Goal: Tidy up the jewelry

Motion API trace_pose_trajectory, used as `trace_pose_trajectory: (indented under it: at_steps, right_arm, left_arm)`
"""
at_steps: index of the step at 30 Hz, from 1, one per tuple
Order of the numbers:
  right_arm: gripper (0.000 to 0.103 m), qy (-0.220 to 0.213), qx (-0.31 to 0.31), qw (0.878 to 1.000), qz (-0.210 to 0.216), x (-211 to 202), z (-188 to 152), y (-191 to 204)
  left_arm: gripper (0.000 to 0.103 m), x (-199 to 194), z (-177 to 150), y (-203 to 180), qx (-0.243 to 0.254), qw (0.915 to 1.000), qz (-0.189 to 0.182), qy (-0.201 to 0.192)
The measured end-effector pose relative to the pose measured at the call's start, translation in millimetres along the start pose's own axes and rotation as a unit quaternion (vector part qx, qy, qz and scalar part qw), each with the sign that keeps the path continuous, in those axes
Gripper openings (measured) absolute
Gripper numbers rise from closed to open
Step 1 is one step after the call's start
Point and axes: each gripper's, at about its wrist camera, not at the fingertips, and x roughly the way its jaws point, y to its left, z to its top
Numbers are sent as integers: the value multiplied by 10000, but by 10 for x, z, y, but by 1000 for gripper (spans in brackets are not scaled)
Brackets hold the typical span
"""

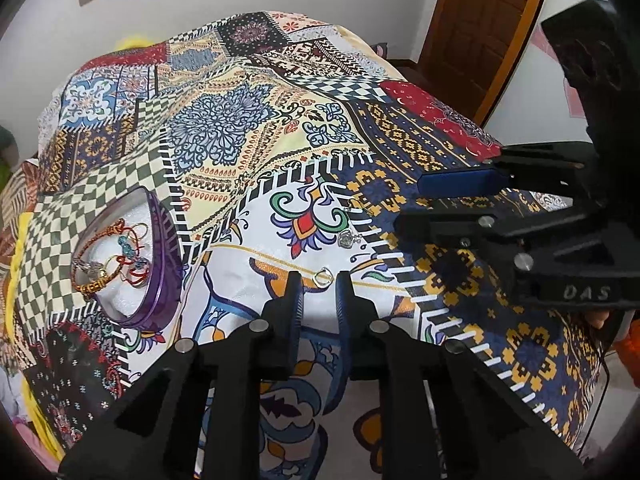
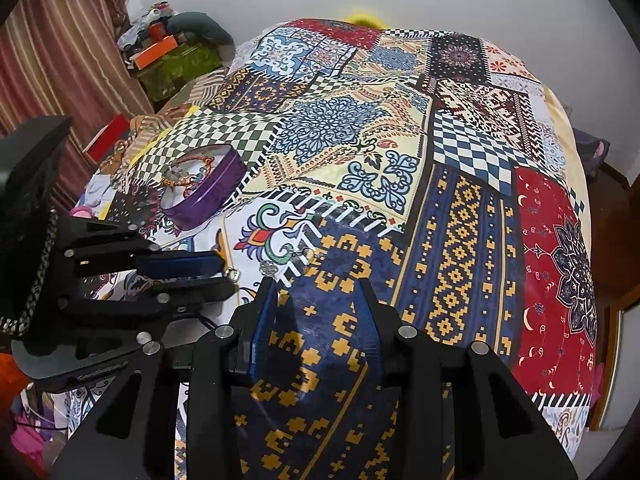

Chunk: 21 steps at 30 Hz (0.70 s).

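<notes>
**On the patchwork bedspread: a ring about to be picked up**

Between the tips of the left gripper (image 1: 318,280) lies a small silver ring (image 1: 322,277), flat on the white patch of the many-coloured patchwork bedspread (image 1: 224,128). The jaws flank it closely, yet I cannot tell whether the pads press on it. By my reading the pick-up of this ring is the step in hand; the next move calls for a firm pinch on so thin a band, a clean lift, then a carry leftward.

That way stands the round purple tin (image 1: 160,280), open-topped and white inside. It holds a gold beaded bracelet (image 1: 94,282) and red cord pieces with blue beads (image 1: 130,254).

A silver pendant (image 1: 346,238) waits loose just beyond the ring. The right gripper (image 2: 318,284) hovers slack over the blue-and-yellow patch, gripping nothing.
</notes>
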Motion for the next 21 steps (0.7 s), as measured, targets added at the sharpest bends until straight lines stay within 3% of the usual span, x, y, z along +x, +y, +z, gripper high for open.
trace_pose_trajectory:
  at_steps: [4,17,19,21]
  right_arm:
    - [36,-25,-79,10000,-30,-1,2,52]
    - [35,65,-508,9986,-141,178,96,311]
    - [23,86,-578,9982,-138,209,116,347]
    - [18,161,-654,9976,-136,255,131,390]
  left_arm:
    - [9,37,16,7,-62,10000,-71,10]
    - [8,-137,-113,151,-349,9990,44,-258]
    - [8,-169,-150,183,-383,9989,50,-279]
    - [8,-192,-175,205,-395,9988,67,-298]
